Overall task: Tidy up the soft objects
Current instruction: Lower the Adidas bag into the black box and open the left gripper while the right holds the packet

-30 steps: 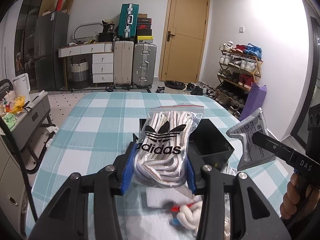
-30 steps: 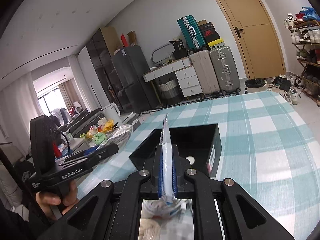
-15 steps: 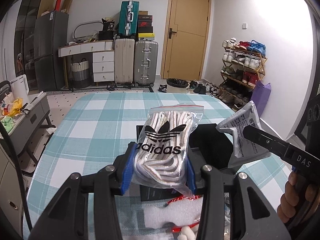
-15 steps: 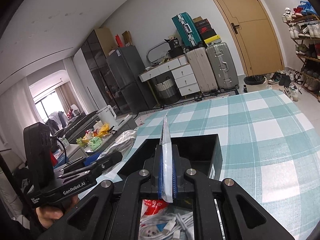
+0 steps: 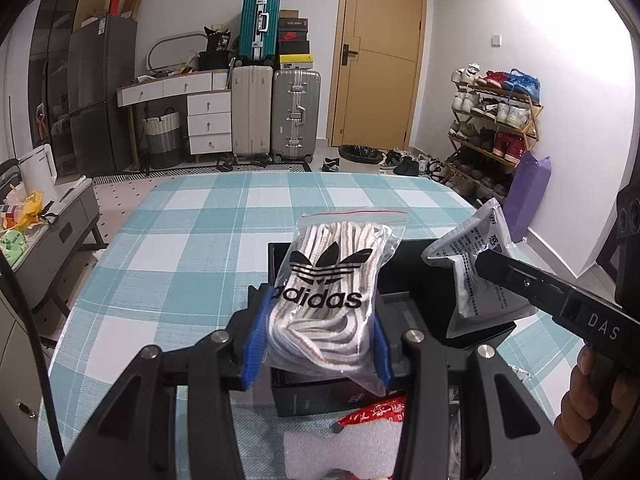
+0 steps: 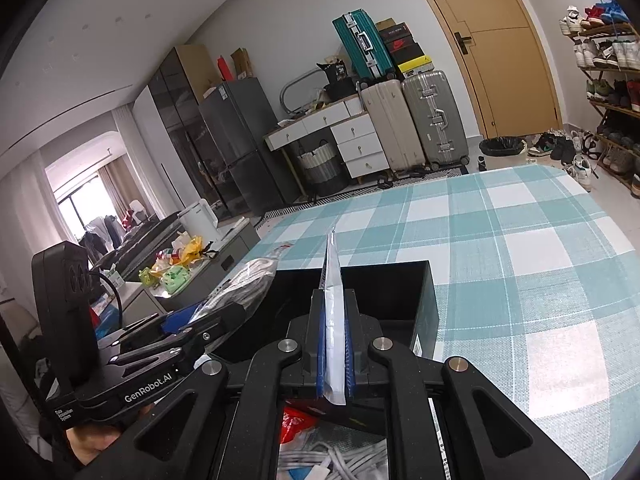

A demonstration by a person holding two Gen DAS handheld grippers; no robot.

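My left gripper is shut on a clear zip bag of striped socks with an adidas logo and holds it above the near edge of an open black box. My right gripper is shut on a flat grey foil packet, seen edge-on, held over the black box. In the left wrist view the packet hangs over the box's right side. In the right wrist view the sock bag is at the box's left.
The box sits on a table with a teal and white checked cloth. Near me lie a red packet, white foam and white cables. A shoe rack, suitcases and a side cabinet stand around.
Both grippers have moved forward with their loads, from over the loose items near me to over the black box. The box now lies closer beneath them.
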